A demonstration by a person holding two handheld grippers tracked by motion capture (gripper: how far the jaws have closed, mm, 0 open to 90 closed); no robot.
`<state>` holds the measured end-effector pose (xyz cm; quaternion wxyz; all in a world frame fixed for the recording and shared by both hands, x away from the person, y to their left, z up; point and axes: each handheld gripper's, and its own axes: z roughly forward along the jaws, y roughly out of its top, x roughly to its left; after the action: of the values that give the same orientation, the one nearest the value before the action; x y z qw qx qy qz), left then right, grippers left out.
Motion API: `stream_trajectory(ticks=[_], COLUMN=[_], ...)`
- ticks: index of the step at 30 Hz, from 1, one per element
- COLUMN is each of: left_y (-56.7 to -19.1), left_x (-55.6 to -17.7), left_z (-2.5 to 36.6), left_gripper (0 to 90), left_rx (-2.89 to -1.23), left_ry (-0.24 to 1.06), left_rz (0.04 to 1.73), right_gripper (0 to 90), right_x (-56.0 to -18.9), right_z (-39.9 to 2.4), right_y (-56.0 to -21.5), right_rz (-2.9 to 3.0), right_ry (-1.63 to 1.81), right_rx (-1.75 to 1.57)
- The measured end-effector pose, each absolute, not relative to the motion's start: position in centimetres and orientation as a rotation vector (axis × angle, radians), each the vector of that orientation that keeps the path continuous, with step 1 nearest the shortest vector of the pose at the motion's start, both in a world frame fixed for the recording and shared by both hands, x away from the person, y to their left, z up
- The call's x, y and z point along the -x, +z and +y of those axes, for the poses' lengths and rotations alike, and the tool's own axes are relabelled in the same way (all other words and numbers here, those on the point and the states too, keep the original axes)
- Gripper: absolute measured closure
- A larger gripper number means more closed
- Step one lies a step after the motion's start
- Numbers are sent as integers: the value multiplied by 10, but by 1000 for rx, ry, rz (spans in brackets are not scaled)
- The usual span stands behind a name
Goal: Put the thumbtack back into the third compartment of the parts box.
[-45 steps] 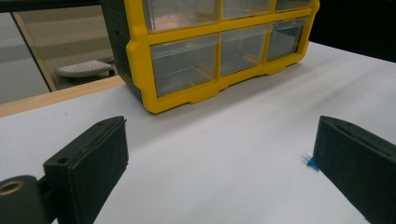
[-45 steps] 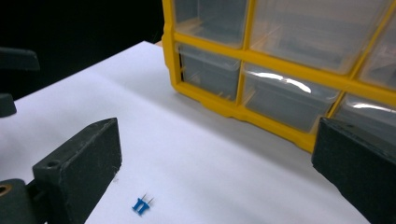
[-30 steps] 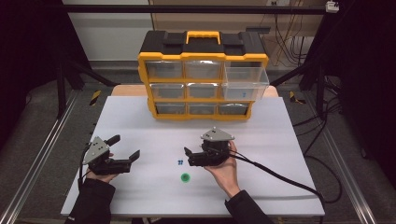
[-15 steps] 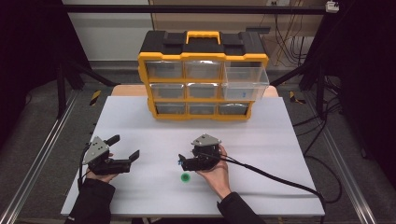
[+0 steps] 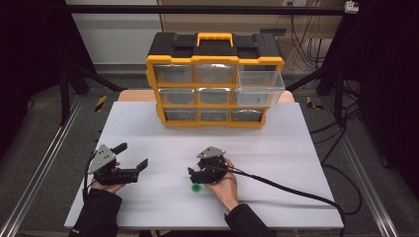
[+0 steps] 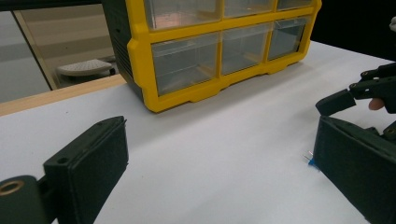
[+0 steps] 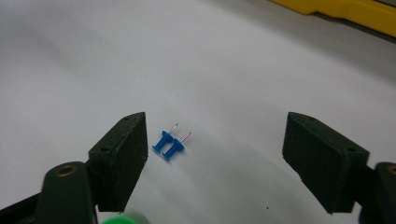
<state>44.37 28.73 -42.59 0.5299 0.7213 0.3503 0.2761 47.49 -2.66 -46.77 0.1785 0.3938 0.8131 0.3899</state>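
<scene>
Two blue push pins (image 7: 169, 143) lie side by side on the white table (image 5: 276, 148). My right gripper (image 7: 215, 140) is low over them. Its jaws have just been closing and stand open, with the pins between them close to the left jaw and untouched. A small green piece (image 5: 195, 187) lies just in front of the right gripper (image 5: 196, 174) and shows at the bottom edge (image 7: 122, 218) of its own view. My left gripper (image 5: 132, 156) rests open at the table's left with nothing between its jaws. The left gripper view shows the pins (image 6: 309, 160) beside its right jaw.
A yellow and black drawer cabinet (image 5: 215, 79) stands at the back of the table, with its upper right clear drawer (image 5: 259, 89) pulled out. The right gripper's cable (image 5: 296, 190) trails across the table to the right.
The right gripper has come down and to the left, onto the spot where the blue pins lie, and its jaws have narrowed. The left gripper has stayed put.
</scene>
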Motion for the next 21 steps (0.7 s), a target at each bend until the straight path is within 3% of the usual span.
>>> stream_trajectory(ticks=[21], left_y=[-426], left_x=[-443], left_z=[287], left_gripper=[25], left_rx=[-1723], left_ry=[660], left_rz=[836], right_gripper=[437], right_x=[-478], right_z=[-16], right_y=[-480], right_rz=[2364], right_ry=[1012], right_rx=[-1091])
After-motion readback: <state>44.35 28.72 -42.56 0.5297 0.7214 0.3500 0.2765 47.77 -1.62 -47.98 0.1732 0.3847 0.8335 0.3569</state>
